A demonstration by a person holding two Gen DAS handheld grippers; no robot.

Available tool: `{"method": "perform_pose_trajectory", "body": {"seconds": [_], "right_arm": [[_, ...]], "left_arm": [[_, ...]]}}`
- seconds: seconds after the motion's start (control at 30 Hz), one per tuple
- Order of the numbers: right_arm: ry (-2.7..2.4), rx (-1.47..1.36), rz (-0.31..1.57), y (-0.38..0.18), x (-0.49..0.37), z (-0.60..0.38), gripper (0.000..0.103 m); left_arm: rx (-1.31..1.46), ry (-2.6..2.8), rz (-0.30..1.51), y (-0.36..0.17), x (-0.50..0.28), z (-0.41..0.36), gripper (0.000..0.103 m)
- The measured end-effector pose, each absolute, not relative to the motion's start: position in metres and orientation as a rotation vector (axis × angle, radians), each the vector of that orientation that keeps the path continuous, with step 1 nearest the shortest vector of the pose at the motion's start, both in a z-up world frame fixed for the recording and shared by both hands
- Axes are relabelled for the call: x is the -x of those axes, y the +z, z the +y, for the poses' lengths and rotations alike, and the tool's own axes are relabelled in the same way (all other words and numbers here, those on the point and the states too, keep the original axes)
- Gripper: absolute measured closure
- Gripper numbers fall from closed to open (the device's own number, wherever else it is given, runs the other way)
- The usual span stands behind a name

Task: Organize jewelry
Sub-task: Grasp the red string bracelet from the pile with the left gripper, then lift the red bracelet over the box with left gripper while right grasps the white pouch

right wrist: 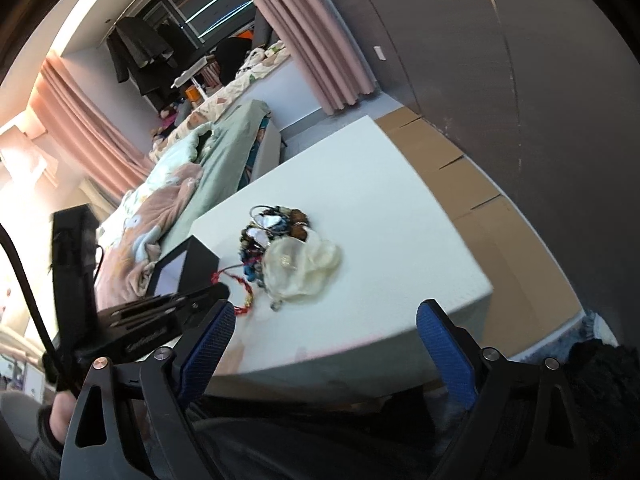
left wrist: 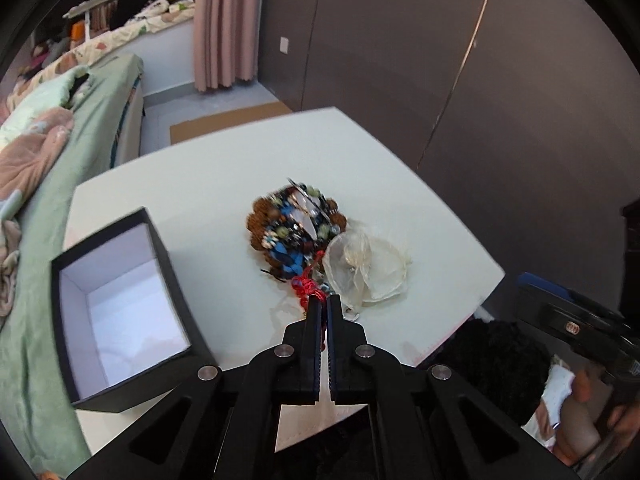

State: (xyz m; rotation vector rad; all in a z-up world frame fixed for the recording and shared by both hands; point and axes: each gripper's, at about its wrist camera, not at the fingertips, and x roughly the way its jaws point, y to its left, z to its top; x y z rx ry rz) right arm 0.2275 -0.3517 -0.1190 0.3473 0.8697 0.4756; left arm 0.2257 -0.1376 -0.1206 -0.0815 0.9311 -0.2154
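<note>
Left wrist view: the left gripper (left wrist: pixel 325 300) has its fingers pressed nearly together on a red knotted cord (left wrist: pixel 305 283) at the near edge of the jewelry pile (left wrist: pixel 290 226); the cord's tail disappears between the tips, so the grip looks taken, though how much cord is caught cannot be told. The pile — brown beads, blue and green pieces, metal rings — lies tangled on the white surface (left wrist: pixel 208 184), touching a sheer organza pouch (left wrist: pixel 368 268) on its right. An open black box (left wrist: pixel 120 312) with a white interior stands near the surface's left edge, well apart from the pile, nothing visible inside.

Right wrist view: the right gripper (right wrist: pixel 326 322) hovers off the near edge of the surface, blue-padded fingers (right wrist: pixel 448 344) spread wide, holding nothing; the red cord (right wrist: pixel 240 280) runs from the pile (right wrist: pixel 272 228) toward the other tool.

Assessment: the step in hand appears to be drawing the red piece free for the box; little of the task looks done.

Risks: the cord seems interlaced with neighbouring strands — a pull may drag the whole cluster, or the pouch, toward the edge; a thin pinch on a slippery knot may slip; the light box could shift if struck on approach.
</note>
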Motion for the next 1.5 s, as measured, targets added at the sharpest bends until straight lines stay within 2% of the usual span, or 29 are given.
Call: {"method": "perform_pose_trajectory", "body": {"seconds": [0.37, 0.47, 0.5, 0.53, 0.57, 0.6, 0.63, 0.77, 1.2, 1.5], "right_arm": [[0.43, -0.176, 0.993, -0.129, -0.277, -0.278, 0.011], [0.388, -0.137, 1.061, -0.143, -0.289, -0.261, 0.029], [0.377, -0.118, 1.071, -0.146, -0.291, -0.257, 0.039], [0.355, -0.087, 1.085, -0.151, -0.293, -0.25, 0.055], [0.342, -0.07, 1.099, -0.155, -0.295, -0.246, 0.066], [0.332, -0.064, 1.12, -0.16, -0.296, -0.243, 0.091], [0.328, -0.075, 1.139, -0.163, -0.296, -0.242, 0.099], [0.339, -0.103, 1.094, -0.149, -0.287, -0.246, 0.1], [0.474, -0.252, 0.908, -0.046, -0.271, -0.255, 0.1], [0.567, -0.268, 0.915, -0.03, -0.27, -0.213, 0.1]], "left_arm": [[0.138, -0.182, 0.814, -0.076, -0.205, -0.097, 0.101], [0.152, -0.173, 0.8, -0.071, -0.197, -0.085, 0.101], [0.157, -0.169, 0.796, -0.07, -0.194, -0.081, 0.101], [0.163, -0.164, 0.792, -0.069, -0.19, -0.076, 0.101], [0.168, -0.161, 0.788, -0.068, -0.188, -0.073, 0.101], [0.172, -0.158, 0.785, -0.067, -0.185, -0.069, 0.101], [0.177, -0.154, 0.779, -0.066, -0.181, -0.065, 0.101], [0.195, -0.138, 0.758, -0.061, -0.172, -0.049, 0.101], [0.21, -0.1, 0.685, -0.041, -0.147, -0.01, 0.101], [0.244, -0.049, 0.664, -0.037, -0.137, 0.022, 0.101]]}}
